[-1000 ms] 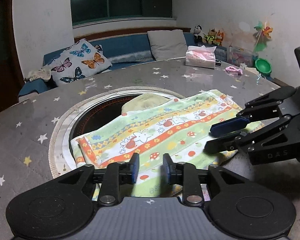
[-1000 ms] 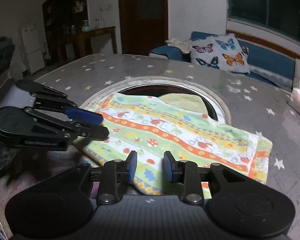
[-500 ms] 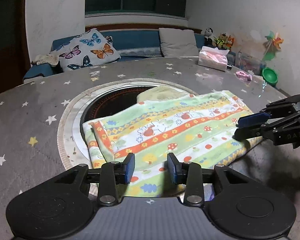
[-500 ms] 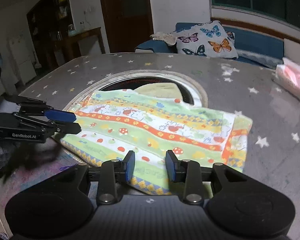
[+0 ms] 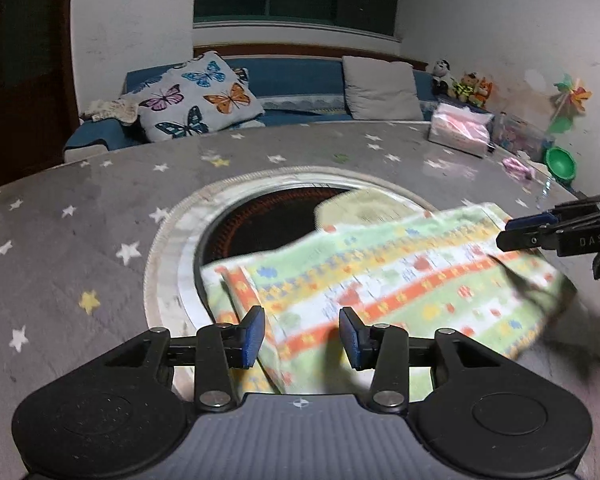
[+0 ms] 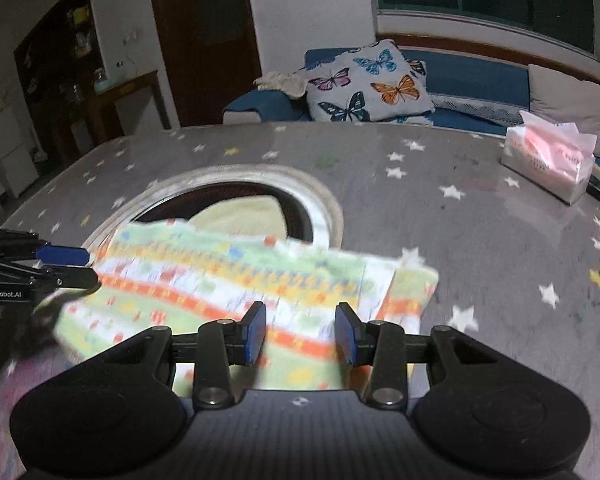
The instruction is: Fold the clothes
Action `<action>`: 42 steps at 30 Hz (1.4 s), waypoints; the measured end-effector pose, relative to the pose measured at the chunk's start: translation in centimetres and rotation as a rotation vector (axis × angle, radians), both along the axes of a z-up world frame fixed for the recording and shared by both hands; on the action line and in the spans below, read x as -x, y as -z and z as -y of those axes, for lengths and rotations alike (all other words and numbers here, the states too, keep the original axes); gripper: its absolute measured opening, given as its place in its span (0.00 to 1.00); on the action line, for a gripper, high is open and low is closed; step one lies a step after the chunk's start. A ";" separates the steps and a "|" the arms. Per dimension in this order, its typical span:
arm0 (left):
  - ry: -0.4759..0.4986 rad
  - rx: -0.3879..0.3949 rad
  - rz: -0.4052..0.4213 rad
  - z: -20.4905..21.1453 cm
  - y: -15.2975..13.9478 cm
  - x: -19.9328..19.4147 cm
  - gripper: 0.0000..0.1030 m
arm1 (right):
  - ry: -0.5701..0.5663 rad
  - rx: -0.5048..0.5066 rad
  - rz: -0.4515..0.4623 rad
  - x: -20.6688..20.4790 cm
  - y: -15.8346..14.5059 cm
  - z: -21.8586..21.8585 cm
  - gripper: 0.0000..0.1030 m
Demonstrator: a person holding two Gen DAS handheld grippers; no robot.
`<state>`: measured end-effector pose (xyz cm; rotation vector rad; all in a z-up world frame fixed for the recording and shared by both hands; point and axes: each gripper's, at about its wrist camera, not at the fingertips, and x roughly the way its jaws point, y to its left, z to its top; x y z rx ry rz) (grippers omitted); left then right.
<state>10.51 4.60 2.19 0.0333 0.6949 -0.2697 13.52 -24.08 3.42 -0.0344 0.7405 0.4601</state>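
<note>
Folded cloth [image 5: 384,276] on table [image 5: 80,240], half over its round opening [image 5: 260,220]; tissue pack [image 5: 460,134] far right.

Striped cloth [image 6: 236,280] motion-blurred, pattern details unreadable

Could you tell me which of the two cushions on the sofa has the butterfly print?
The left cushion, leaning at the sofa's left end. The other cushion, to its right, is plain grey.
</note>
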 end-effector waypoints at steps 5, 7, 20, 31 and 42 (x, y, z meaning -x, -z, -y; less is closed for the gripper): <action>-0.036 0.000 -0.007 -0.3 0.1 -2.5 0.41 | 0.029 0.001 -0.019 -2.3 1.2 0.2 0.37; -0.054 -0.005 -0.028 -0.6 0.6 -3.4 0.41 | 0.033 -0.006 -0.021 -2.4 1.2 0.3 0.37; -0.128 -0.016 -0.037 -2.0 0.5 -2.8 0.53 | -0.127 0.054 0.049 2.2 -1.3 -4.2 0.47; -0.192 -0.007 -0.008 -3.8 -0.9 -0.7 0.87 | -0.407 0.139 0.091 7.4 -1.0 -12.9 0.50; -0.267 0.074 -0.030 -6.5 -1.2 0.6 1.00 | -0.511 0.244 0.143 9.0 0.5 -18.5 0.51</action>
